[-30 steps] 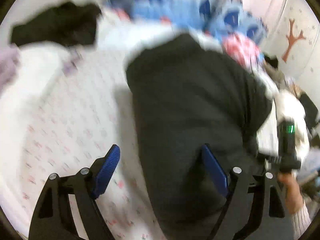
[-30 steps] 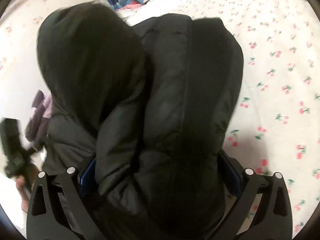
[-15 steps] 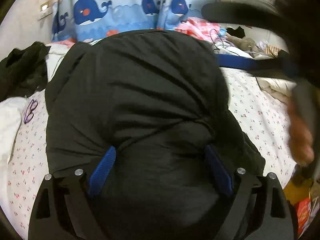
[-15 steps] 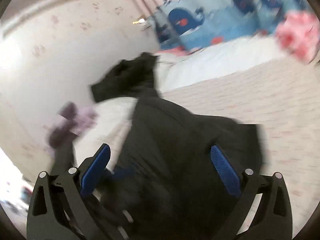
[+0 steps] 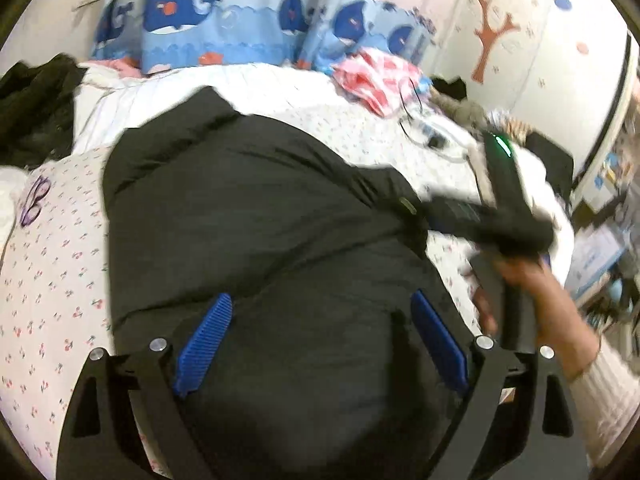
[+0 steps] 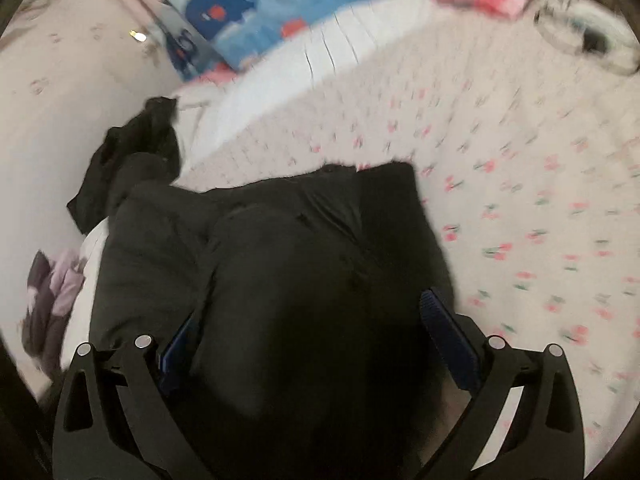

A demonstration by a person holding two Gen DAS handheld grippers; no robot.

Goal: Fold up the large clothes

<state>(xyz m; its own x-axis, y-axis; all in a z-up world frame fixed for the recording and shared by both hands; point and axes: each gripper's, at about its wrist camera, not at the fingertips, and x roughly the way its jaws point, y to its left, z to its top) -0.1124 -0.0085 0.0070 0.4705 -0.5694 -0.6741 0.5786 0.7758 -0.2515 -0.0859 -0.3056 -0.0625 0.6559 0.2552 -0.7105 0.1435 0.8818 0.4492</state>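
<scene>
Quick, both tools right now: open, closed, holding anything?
Left tool: open wide over the black jacket, blue pads not pressing it.
Right tool: open wide, jacket bulk between the pads; a grip cannot be told.

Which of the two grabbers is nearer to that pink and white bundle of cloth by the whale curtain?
Right, I think. The right gripper reaches over the black jacket's far edge, toward the pink bundle. The left gripper sits over the jacket's near end, farther back.
</scene>
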